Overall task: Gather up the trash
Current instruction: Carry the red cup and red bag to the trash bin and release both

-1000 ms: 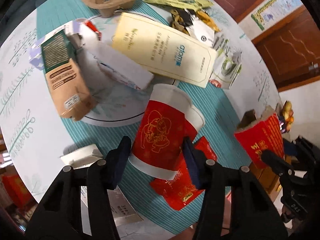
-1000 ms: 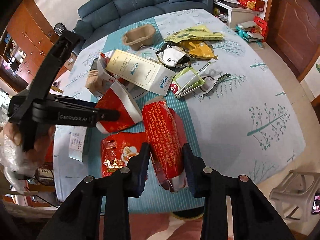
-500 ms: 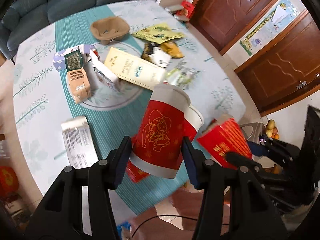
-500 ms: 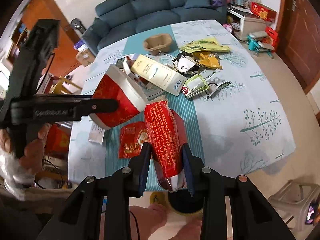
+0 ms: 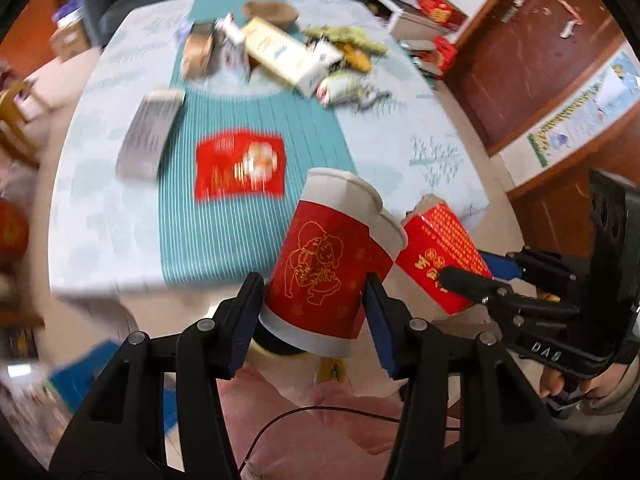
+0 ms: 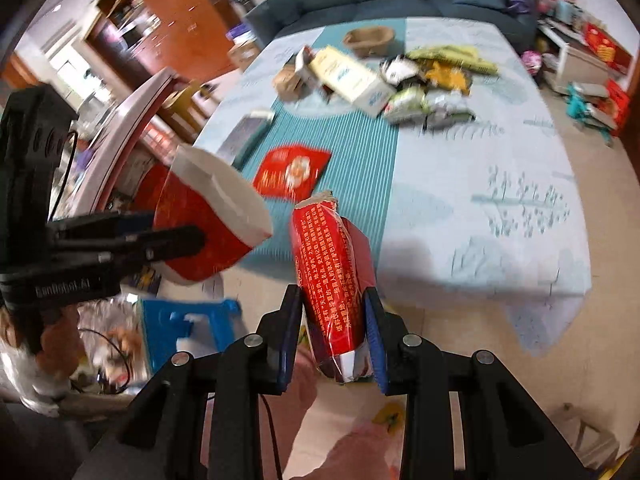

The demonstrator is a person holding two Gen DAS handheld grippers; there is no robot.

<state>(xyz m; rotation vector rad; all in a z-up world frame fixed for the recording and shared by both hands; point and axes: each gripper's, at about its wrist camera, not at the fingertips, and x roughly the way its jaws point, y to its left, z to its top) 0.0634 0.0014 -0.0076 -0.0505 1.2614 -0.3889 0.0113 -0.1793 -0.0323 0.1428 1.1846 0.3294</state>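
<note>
Left gripper (image 5: 314, 312) clamps red-and-white paper cup (image 5: 332, 268); right gripper (image 6: 332, 336) clamps red foil snack packet (image 6: 334, 280); both off table edge. Left on table (image 5: 104, 208): flat red wrapper (image 5: 240, 166), carton pile (image 5: 276, 52).

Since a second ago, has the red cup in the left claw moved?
Yes. The red cup, gripped in the left claw, was over the table by the flat red packet; now it hangs past the table's near edge.

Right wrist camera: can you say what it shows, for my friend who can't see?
The right gripper holds a red packet in its jaws, off the table's near edge. At left, the left gripper holds a red cup. More trash lies on the table.
</note>
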